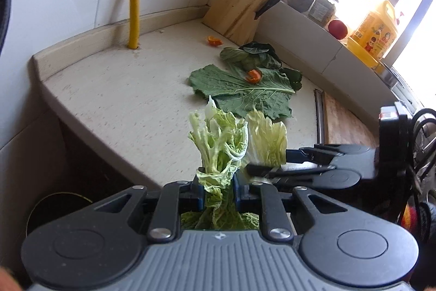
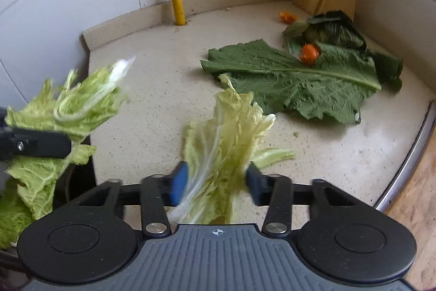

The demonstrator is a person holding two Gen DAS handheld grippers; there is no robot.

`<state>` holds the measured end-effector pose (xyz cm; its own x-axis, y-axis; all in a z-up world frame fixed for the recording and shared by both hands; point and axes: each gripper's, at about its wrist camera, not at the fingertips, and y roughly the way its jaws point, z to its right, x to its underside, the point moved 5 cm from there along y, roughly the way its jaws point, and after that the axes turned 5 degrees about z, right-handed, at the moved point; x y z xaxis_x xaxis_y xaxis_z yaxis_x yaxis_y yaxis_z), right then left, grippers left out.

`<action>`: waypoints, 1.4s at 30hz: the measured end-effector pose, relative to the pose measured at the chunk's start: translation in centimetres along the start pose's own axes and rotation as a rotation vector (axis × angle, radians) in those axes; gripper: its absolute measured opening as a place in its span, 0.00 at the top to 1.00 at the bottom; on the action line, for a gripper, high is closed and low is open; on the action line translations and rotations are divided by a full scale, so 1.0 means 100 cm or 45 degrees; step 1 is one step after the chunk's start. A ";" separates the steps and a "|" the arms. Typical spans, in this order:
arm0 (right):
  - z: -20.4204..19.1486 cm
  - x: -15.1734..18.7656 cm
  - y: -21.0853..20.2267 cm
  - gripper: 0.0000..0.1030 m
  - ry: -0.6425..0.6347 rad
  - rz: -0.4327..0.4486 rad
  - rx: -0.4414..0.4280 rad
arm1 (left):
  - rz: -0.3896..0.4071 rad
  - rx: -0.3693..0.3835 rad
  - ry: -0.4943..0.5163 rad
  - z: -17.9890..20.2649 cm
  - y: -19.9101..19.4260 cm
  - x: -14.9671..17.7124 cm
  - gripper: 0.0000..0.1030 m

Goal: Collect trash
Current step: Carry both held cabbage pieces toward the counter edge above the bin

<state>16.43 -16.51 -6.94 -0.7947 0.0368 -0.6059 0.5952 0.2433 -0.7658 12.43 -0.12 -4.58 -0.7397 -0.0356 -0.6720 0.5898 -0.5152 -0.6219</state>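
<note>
Both grippers, left [image 1: 217, 188] and right [image 2: 217, 186], each clamped on a pale cabbage leaf [image 1: 220, 143] above the counter [image 1: 122, 100]

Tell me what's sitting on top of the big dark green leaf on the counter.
An orange peel piece lies on the big dark green leaf near its far end, and a crumpled heap of darker leaves overlaps that end. Anything under the heap or the leaf is hidden.

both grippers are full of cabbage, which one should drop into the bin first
Left. In its view the left gripper, shut on a cabbage leaf, sits by the counter edge, with the dark bin just below-left. The right gripper holds its own leaf over the counter.
</note>
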 end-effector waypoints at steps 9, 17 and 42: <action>0.024 0.004 -0.012 0.80 0.453 -0.027 -0.254 | 0.009 0.037 -0.026 -0.010 -0.011 0.007 0.83; 0.007 0.011 -0.007 0.46 0.378 -0.013 -0.199 | -0.017 0.043 -0.033 -0.013 -0.014 0.017 0.83; -0.021 0.033 -0.037 0.88 0.341 0.015 -0.199 | -0.019 0.086 0.022 -0.017 -0.034 0.028 0.82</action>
<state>11.40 -15.20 -5.66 -0.8033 0.2893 -0.5205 0.5955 0.3869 -0.7040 8.87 2.96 -5.00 -0.7424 -0.0130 -0.6698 0.5549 -0.5722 -0.6039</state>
